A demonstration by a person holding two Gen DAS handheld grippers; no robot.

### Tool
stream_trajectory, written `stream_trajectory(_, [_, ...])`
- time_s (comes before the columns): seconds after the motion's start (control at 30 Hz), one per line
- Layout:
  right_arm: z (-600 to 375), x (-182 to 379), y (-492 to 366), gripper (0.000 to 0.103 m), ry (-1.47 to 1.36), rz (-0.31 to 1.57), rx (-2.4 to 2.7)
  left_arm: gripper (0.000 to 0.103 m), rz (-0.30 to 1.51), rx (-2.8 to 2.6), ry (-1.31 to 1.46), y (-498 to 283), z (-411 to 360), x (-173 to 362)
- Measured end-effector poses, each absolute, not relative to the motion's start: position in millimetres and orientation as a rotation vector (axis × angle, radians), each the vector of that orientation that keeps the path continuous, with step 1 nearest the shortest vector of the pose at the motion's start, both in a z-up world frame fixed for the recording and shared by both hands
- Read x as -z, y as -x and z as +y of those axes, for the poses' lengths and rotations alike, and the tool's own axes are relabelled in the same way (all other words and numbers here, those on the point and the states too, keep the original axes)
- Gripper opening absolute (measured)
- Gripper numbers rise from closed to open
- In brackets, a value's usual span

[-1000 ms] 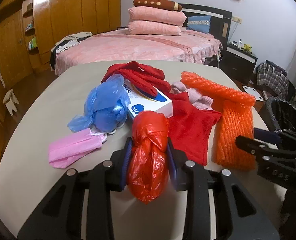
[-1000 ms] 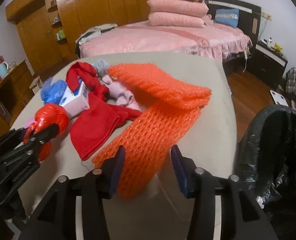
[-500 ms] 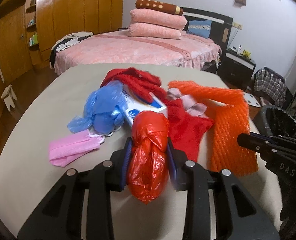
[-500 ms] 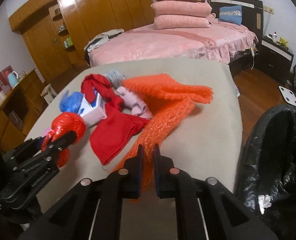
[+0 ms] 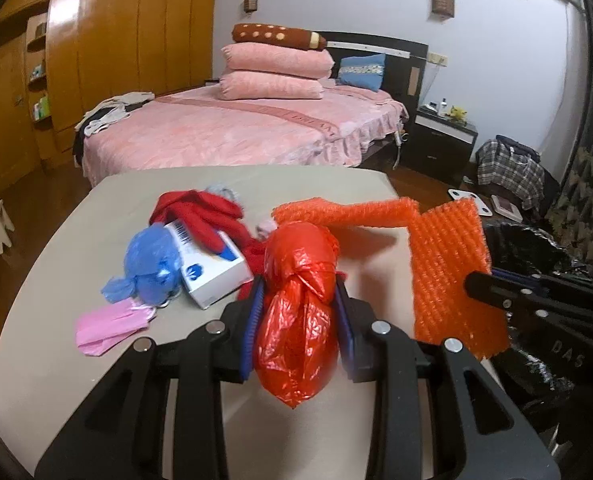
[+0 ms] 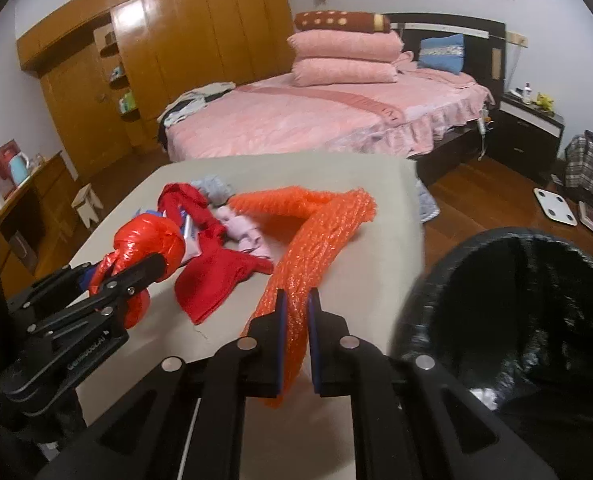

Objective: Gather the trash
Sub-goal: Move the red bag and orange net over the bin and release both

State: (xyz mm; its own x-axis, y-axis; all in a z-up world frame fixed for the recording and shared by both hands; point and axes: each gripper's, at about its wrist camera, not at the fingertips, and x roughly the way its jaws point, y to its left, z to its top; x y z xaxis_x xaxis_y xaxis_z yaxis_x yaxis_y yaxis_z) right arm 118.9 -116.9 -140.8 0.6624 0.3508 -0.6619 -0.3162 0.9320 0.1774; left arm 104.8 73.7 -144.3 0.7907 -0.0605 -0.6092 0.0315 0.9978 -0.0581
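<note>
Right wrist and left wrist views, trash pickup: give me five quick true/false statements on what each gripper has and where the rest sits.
1. The left gripper is shut on the red plastic bag. True.
2. The right gripper is open and holds nothing. False: its jaws are shut on the orange foam netting.
3. The blue plastic bag lies on the table. True.
4. The white box is inside the black-lined bin. False: it lies on the table beside the blue bag.
5. The pink mask is held by a gripper. False: it lies loose on the table.
</note>
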Motion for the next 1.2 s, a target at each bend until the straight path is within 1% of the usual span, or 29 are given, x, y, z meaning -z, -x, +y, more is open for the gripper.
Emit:
stream_trajectory(0.3, [-169.9, 124.8, -104.7, 0.01, -0.083, 0.717, -0.281, 0.031, 0.643, 0.143, 0.035, -106.6, 31.2, 134.8])
stream_trajectory(0.7, [-273.1, 128.3, -99.0, 0.01, -0.155, 0.698, -0.021, 0.031, 0.639, 0.359, -0.035, -116.8, -62.9, 136.6])
stream_trajectory(1.0, [-320.0, 135.3, -89.1, 0.01, -0.181, 0.697, 0.093, 0.032, 0.659, 0.474, -0.041, -132.7, -120.9, 147.4])
stream_trajectory(1.07, [-328.8, 137.1, -87.0, 0.011, -0.189, 0.699, 0.118, 0.035, 0.665, 0.496, -0.039, -136.2, -131.9, 150.3])
stream_trajectory(1.13, [-336.9, 138.4, -85.9, 0.014, -0.192, 0.698, 0.138, 0.038, 0.671, 0.51, -0.033, -138.5, -138.8, 152.6])
stream_trajectory(1.2, [-341.4, 139.5, -86.0, 0.014, -0.195, 0.7, 0.155, 0.047, 0.675, 0.523, -0.03, -141.0, -143.1, 154.1])
